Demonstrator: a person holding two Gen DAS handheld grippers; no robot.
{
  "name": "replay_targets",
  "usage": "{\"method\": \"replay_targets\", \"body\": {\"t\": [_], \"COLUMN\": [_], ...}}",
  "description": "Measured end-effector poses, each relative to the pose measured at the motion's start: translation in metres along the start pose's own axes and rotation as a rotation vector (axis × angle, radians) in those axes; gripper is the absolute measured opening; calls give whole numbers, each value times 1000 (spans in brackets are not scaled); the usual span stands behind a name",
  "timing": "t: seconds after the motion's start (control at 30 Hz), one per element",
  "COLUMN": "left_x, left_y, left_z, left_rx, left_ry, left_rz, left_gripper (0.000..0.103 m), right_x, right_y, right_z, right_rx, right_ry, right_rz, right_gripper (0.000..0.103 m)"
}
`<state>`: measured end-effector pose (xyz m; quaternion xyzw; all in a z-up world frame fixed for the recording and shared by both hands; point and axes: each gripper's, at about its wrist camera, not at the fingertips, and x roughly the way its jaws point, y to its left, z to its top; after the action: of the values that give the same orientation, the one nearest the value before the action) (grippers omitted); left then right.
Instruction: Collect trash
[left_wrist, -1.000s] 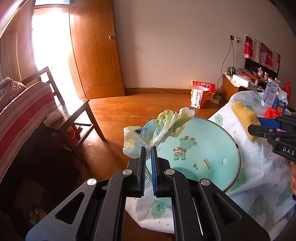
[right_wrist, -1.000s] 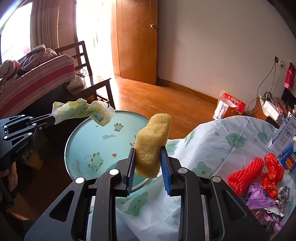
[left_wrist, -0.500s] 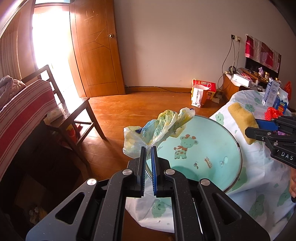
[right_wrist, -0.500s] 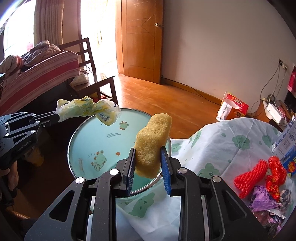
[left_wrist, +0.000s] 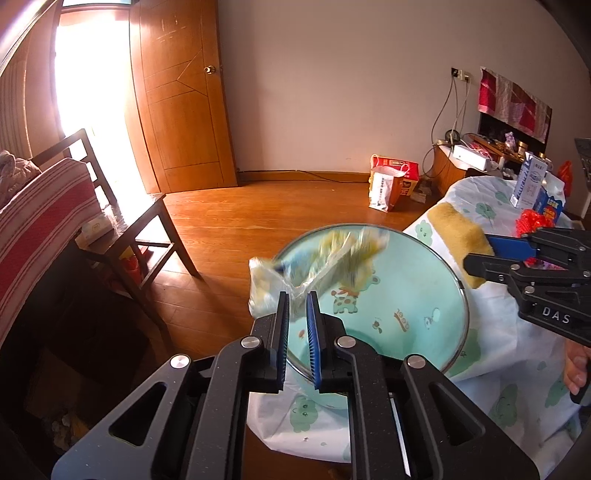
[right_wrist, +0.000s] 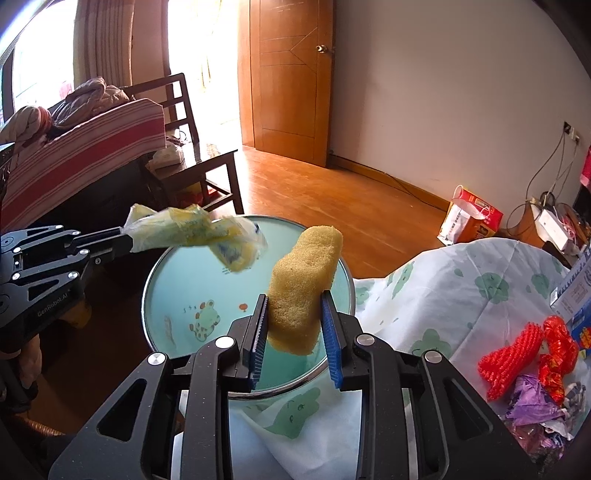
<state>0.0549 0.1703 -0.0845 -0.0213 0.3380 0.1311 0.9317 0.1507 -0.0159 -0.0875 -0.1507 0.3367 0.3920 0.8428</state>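
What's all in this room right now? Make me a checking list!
Surface: frog-print cloth over the table, rumpled.
Job's things: yellow wrapper and yellow sponge, both in the air near the round teal bin.
Clutter: red net, purple wrapper, carton on the cloth.
Grippers: left gripper opening, yellow wrapper between its jaws; right gripper opening, sponge between its jaws.
Cables: wires hang from a wall socket.
Surroundings: wooden door, chair, paper bag on the floor.

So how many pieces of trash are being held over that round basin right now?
2: a crumpled plastic wrapper at the left gripper, a yellow sponge between the right gripper's opening jaws. More may be hidden.
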Motion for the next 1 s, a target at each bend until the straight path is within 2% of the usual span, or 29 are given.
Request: {"method": "replay_targets", "body": {"t": [0.07, 0.1, 0.13, 0.2, 0.27, 0.37, 0.6, 0.73, 0.83, 1.0], "left_x": [1, 1, 1, 3, 4, 7, 23, 19, 16, 7], "left_y": [-4, -5, -6, -10, -13, -27, -72, -100, -117, -149], "left_z": [-1, -2, -2, -5, -7, -15, -36, -42, -41, -33], "left_rx": [3, 0, 0, 8, 2, 23, 91, 146, 170, 192], "left_ry": [5, 2, 0, 16, 21, 37, 113, 109, 100, 73], "left_rz": [-21, -15, -13, -22, -22, -44, -126, -174, -195, -251], "left_gripper": [24, 41, 47, 48, 60, 67, 70, 70, 70, 70], "right_x": [-1, -2, -3, -8, -17, -36, -127, -177, -199, -198], "right_y": [-2, -3, -3, -7, -12, -26, -85, -122, -146, -155], "right_z": [-1, -1, -2, -5, -10, -23, -87, -137, -172, -208], "right_rx": [15, 16, 15, 21, 31, 48, 166, 257, 347, 409], "right_ry": [-7, -14, -12, -13, -14, -22, -67, -72, -56, -6], "right_rz": [10, -2, -9, -25, -57, -116, -325, -476, -520, -493], "right_gripper": [62, 62, 62, 62, 62, 62, 62, 62, 62, 58]}}
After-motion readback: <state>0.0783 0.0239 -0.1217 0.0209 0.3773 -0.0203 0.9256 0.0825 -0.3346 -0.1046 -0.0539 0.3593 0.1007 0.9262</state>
